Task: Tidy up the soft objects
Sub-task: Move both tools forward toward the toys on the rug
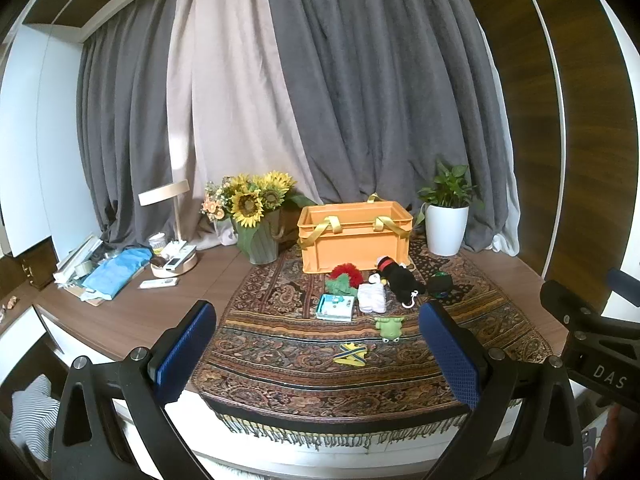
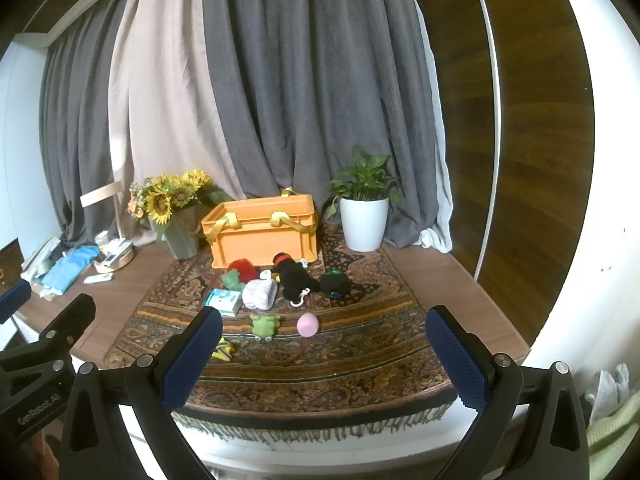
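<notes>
Both claws spread wide and empty, left claw (image 1: 316, 354), right claw (image 2: 324, 356), orange crate (image 2: 264, 230) behind scattered toys, plant pot (image 2: 364, 224) beside

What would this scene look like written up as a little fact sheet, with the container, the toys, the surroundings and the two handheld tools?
Container: orange plastic crate with yellow strap handles, at the rug's far end, contents not visible
Surface: patterned fringed rug on a wooden table
Loose items: small green frog plush, pink ball, black plush toy with red collar, folded white cloth, red fluffy pompom
Surroundings: sunflower bouquet, green plant in white pot
Left gripper: jaws open, empty
Right gripper: jaws open, empty
</notes>
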A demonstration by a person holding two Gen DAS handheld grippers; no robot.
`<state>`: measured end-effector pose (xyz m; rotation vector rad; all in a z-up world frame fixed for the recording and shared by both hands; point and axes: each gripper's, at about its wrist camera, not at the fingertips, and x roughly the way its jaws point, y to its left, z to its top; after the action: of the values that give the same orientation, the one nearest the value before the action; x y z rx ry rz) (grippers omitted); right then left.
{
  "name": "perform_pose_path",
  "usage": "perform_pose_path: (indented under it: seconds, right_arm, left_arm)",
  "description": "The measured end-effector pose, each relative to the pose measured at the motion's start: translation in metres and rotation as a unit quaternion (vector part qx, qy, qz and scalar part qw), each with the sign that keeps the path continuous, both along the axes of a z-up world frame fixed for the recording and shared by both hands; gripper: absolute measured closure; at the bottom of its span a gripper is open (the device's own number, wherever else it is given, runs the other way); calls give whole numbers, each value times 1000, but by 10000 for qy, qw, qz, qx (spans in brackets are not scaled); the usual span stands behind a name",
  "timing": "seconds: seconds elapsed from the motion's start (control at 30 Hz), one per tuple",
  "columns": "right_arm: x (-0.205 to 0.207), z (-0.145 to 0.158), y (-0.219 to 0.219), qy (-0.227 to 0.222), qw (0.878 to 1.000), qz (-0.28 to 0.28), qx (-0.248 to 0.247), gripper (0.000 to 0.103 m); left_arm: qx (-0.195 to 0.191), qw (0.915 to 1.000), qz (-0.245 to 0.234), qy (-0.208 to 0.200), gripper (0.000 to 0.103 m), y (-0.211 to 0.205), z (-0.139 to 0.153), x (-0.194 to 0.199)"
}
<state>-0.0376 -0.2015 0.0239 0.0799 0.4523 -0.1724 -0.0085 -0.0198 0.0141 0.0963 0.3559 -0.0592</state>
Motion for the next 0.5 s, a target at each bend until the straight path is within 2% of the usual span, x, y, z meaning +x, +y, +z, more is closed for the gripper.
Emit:
perform_pose_path:
  seconds: [0.5]
  right_arm:
    - [2, -1, 0, 25, 10000, 3, 7, 1]
  left_arm:
    - [-10, 10000, -14, 21, 0, -3, -1, 0]
